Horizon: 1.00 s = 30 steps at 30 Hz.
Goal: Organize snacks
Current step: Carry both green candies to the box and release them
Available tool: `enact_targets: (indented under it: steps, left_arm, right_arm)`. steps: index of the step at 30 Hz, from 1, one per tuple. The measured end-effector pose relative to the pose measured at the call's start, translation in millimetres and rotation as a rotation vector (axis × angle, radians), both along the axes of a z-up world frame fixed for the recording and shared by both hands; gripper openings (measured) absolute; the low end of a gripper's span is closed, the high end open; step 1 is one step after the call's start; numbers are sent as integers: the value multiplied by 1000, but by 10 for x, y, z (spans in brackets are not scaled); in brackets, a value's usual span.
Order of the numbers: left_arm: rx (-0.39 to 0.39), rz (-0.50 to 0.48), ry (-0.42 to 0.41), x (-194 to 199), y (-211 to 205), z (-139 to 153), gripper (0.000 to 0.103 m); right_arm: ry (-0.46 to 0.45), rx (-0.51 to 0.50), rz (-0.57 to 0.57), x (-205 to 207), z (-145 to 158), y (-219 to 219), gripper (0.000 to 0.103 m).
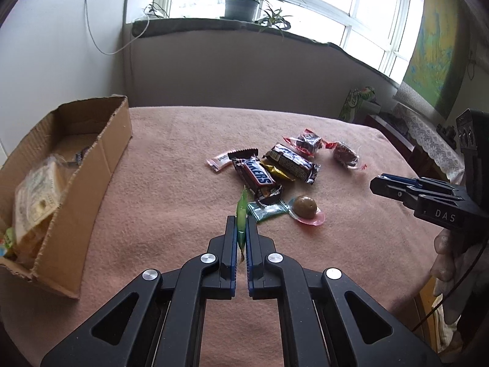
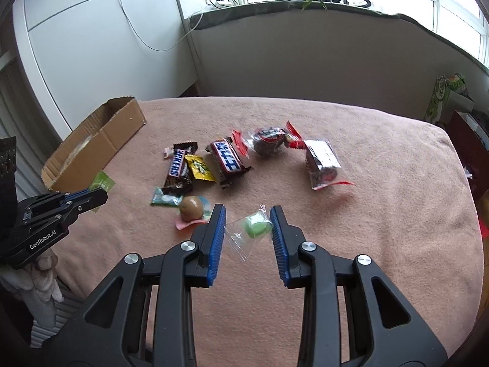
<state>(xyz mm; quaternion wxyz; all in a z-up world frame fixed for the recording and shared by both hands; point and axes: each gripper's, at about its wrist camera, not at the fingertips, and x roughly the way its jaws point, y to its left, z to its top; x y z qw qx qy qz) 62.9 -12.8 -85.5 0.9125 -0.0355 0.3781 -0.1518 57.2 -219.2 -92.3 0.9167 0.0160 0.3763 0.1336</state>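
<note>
My left gripper (image 1: 241, 223) is shut on a thin green candy packet (image 1: 241, 214), held above the pink tablecloth; it also shows in the right wrist view (image 2: 102, 181). My right gripper (image 2: 248, 214) is open, its jaws on either side of a green candy in clear wrap (image 2: 256, 227) lying on the cloth. A pile of snacks lies mid-table: a Snickers bar (image 1: 258, 176), a second dark bar (image 1: 292, 162), a yellow packet (image 2: 199, 168), a teal candy (image 1: 267, 211), a brown ball on a pink cup (image 1: 305, 207) and red-wrapped sweets (image 2: 269, 140). The cardboard box (image 1: 76, 183) stands at the left.
The box holds several pale packets (image 1: 36, 202). Another clear-wrapped dark sweet (image 2: 322, 160) lies right of the pile. A small white packet (image 1: 218, 160) lies left of the Snickers. A windowsill with a potted plant (image 1: 241, 7) runs behind the table. A side table with a lace cloth (image 1: 428, 134) is at right.
</note>
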Motion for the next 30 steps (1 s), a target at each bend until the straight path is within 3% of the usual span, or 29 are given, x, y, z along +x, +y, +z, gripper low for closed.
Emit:
enact_targets:
  steps: [17,30]
  left_arm:
    - [-45,265,-100,-81,1122,354,4]
    - [-33,391,-109,-92,1718,373,4]
  right_arm:
    - [-114,31,278,523,702,1401,31]
    - [-119,0,453,1052,802,2631,31]
